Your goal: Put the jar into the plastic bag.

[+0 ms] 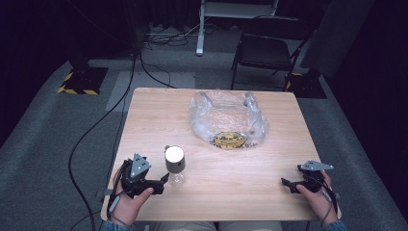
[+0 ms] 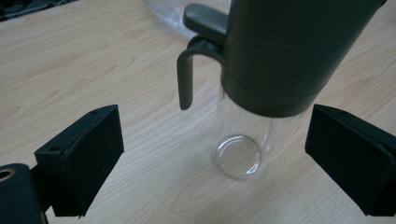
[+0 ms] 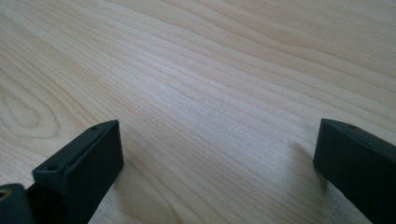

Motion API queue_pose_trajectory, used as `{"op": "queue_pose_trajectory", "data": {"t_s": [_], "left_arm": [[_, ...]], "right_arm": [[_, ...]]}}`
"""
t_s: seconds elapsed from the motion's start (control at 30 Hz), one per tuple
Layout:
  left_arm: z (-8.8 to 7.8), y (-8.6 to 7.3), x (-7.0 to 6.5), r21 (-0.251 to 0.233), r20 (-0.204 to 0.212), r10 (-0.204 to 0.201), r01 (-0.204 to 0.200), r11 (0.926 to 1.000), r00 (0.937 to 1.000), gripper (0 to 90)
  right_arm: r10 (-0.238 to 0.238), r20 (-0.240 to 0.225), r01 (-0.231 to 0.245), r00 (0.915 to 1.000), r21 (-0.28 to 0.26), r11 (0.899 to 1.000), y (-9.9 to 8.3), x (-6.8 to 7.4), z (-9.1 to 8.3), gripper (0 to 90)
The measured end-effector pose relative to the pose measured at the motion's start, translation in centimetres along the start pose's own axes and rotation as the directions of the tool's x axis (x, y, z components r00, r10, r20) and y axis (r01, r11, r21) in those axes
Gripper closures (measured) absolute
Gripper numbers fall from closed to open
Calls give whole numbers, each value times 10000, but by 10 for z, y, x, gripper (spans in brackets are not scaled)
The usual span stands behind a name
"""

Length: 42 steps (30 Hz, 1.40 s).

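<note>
A clear bottle (image 1: 175,166) with a dark grey lid stands upright near the front left of the wooden table (image 1: 154,120). In the left gripper view the bottle (image 2: 261,84) looms close, its clear base resting on the wood and a lid loop hanging at its left side. My left gripper (image 1: 163,179) is open just left of the bottle, its jaws spread wide on either side of it and not touching it. My right gripper (image 1: 285,183) is open at the front right, with bare wood between its jaws (image 3: 215,154).
A crumpled clear plastic bag (image 1: 227,118) lies at the table's far middle, with a yellow and black item (image 1: 230,139) inside its near end. A black chair (image 1: 269,48) and cables (image 1: 96,125) sit on the grey floor beyond the table.
</note>
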<state>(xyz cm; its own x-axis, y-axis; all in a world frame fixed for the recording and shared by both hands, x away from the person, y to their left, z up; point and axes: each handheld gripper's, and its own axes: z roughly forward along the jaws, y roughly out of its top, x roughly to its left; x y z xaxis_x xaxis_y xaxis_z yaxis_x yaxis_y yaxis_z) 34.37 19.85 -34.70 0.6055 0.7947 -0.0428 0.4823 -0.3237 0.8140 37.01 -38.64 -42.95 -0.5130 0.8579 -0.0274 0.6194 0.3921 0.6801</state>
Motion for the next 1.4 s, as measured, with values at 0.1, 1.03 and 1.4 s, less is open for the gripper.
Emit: {"op": "queue_pose_trajectory", "data": {"t_s": [0.1,1.03,1.4], "left_arm": [[-3,5,-2,-111,63,88,-88,9999,9999,43],[2,30,-15,-1237,900,229,-116,9922,9957,43],[11,36,-18,-1599,1197,435,-240,9868,9919,83]], "right_arm": [[12,26,-12,10000,4,10000,0,0,0,15],[60,105,-61,9999,10,10000,0,1,0,13],[88,97,-88,9999,16,10000,0,1,0,10]]}}
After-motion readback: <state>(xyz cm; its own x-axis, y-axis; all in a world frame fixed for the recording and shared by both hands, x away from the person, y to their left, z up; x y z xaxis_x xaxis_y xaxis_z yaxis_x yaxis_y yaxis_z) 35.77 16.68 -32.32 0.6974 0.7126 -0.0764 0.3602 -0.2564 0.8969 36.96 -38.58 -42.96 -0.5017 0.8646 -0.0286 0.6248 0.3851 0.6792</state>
